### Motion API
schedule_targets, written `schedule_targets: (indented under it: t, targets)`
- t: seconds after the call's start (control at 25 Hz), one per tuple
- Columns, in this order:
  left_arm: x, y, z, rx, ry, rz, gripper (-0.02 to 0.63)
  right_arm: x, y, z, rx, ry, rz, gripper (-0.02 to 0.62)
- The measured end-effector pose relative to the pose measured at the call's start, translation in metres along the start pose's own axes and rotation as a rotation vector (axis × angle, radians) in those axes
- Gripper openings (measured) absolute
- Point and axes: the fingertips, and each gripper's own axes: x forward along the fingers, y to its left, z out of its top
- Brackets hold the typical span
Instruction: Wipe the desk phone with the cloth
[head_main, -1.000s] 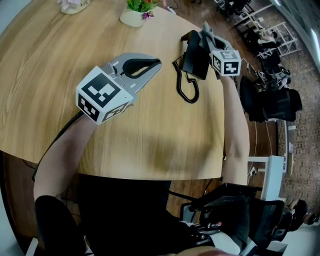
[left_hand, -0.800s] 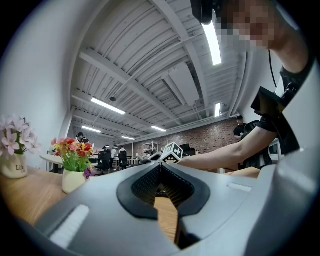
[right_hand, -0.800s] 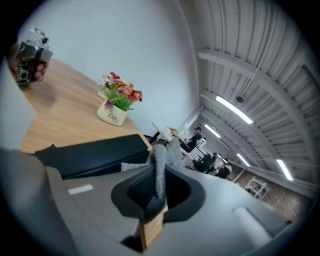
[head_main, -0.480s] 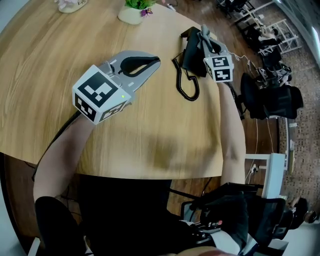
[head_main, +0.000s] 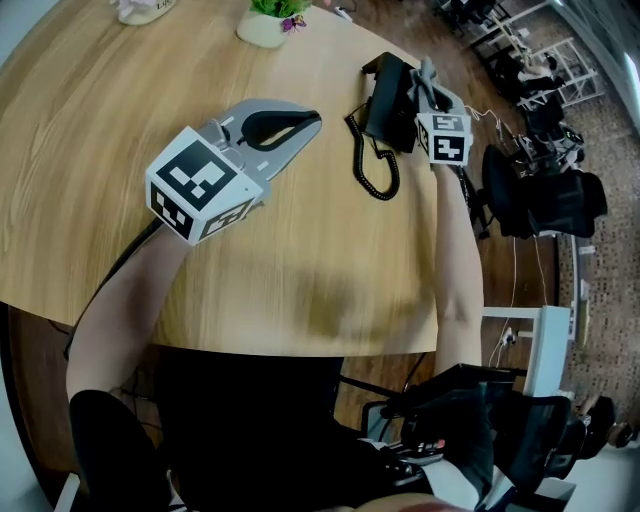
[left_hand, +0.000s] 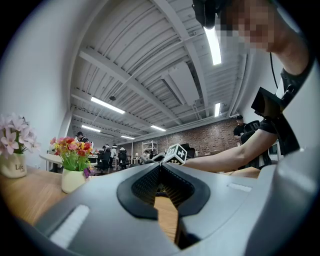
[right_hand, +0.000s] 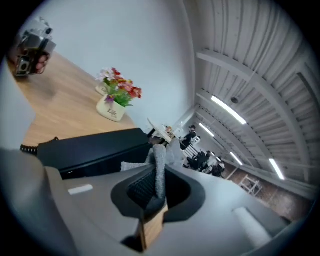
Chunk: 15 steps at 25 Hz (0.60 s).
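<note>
— Where's the cloth (right_hand: 159, 169)? I can't find it on the table (head_main: 300, 285).

— It's in the right gripper (head_main: 428, 88). The claw is clamped on a fold of it, and a grey tuft sticks out past the tips. It's at the far right of the table, right against the side of the black phone (head_main: 388, 100).

— Is it touching the phone?

— Looks like it, or as near as makes no difference. From here I can't say for sure.

— And the left gripper (left_hand: 161, 168)?

— That one is pressed together with nothing in it. It hangs over the middle of the table, well apart from the phone, pointing roughly at the flower pot (head_main: 263, 32).

— So how should the wipe go?

— I'd say only the tuft should meet the plastic, never the hard tips. That means tilting the claw so the cloth leads. Strokes should run along the length of the body, light and even, from one end to the other. The phone looks light, and it sits near the table's edge, so a sideways shove could slide it off.

— What about the curly cord (head_main: 370, 165)?

— It loops out on the near side. I'd stay clear of it, since a snag there would drag the handset. The idle left claw could brace the phone's body if it starts to creep.
</note>
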Motion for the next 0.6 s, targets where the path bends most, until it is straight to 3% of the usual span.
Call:
schedule_targets:
  t: [0.08, 0.2, 0.36, 0.52, 0.6]
  targets:
    - [0.000, -0.002, 0.000, -0.002, 0.002, 0.001, 0.012, -0.008, -0.003, -0.008, 0.041, 0.010, -0.011, 0.020]
    - [-0.001, -0.004, 0.001, -0.004, 0.002, -0.003, 0.012, -0.025, 0.027, 0.001, -0.060, -0.044, 0.070, 0.020]
    - [-0.001, -0.005, 0.002, 0.000, 0.002, -0.005, 0.012, -0.027, 0.010, -0.014, 0.011, 0.006, 0.000, 0.020]
    - [-0.001, -0.005, 0.001, -0.004, 0.004, -0.006, 0.012, -0.026, 0.041, 0.010, -0.104, -0.078, 0.104, 0.020]
    - [-0.001, -0.003, 0.001, -0.002, 0.003, -0.004, 0.012, -0.018, 0.041, 0.016, -0.108, -0.090, 0.116, 0.020]
